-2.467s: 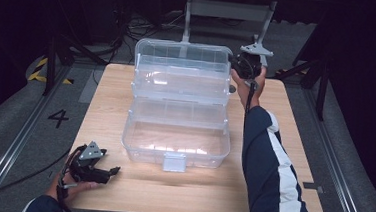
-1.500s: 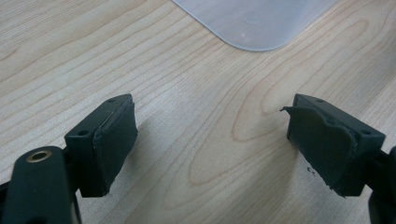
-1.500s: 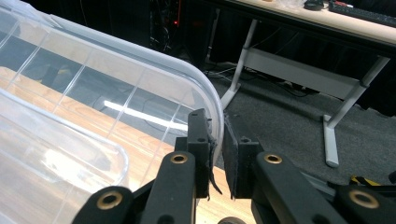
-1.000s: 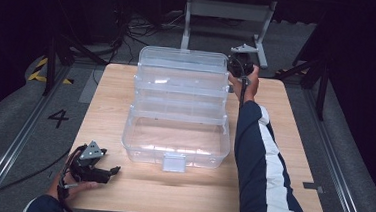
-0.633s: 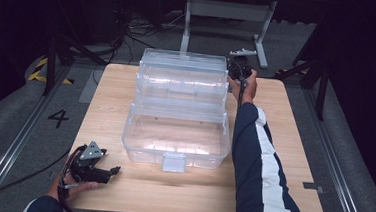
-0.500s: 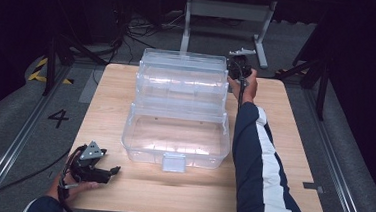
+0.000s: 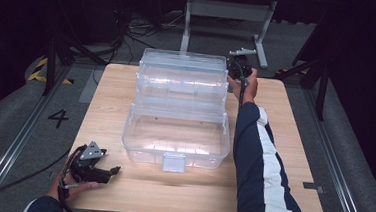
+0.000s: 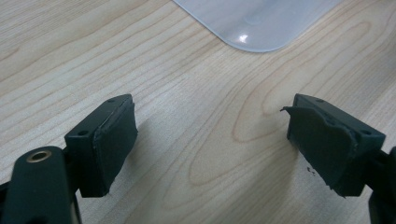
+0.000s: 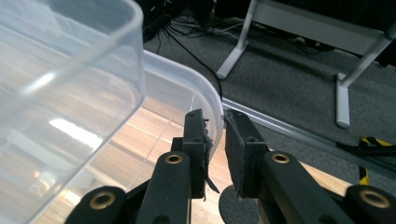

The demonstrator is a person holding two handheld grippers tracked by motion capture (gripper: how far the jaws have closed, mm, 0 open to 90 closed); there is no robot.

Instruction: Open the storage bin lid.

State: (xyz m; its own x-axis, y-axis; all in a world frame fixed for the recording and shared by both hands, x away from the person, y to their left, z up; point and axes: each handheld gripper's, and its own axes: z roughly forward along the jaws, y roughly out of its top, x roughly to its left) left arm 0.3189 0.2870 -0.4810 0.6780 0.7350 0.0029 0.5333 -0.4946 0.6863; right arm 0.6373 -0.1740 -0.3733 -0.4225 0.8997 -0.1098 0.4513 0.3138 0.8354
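A clear plastic tiered box [image 7: 176, 135] stands open in the middle of the wooden table [image 7: 285, 123], its trays stepped back toward the lid [image 7: 184, 59] at the far side. At the lid's far right corner, my right gripper [image 7: 238, 69] is shut on the lid's thin rim [image 9: 211, 95], which runs down between the nearly closed jaws of the right gripper [image 9: 215, 126]. A clear tray wall [image 9: 70, 70] looms to their left. My left gripper [image 7: 114, 171] rests at the table's near left, open and empty. In its own view the left gripper [image 8: 210, 140] faces the box's rounded corner [image 8: 261, 23].
A grey metal stand [image 7: 227, 11] and loose cables [image 7: 131, 27] sit on the floor beyond the table. A floor rail and a painted "4" [image 7: 57, 118] lie to the left. Bare tabletop stretches right of the box, under the person's sleeve [image 7: 262, 161].
My right gripper has come down and toward the near side with the lid, and the upper trays have drawn closer over the box. The left gripper has stayed put.
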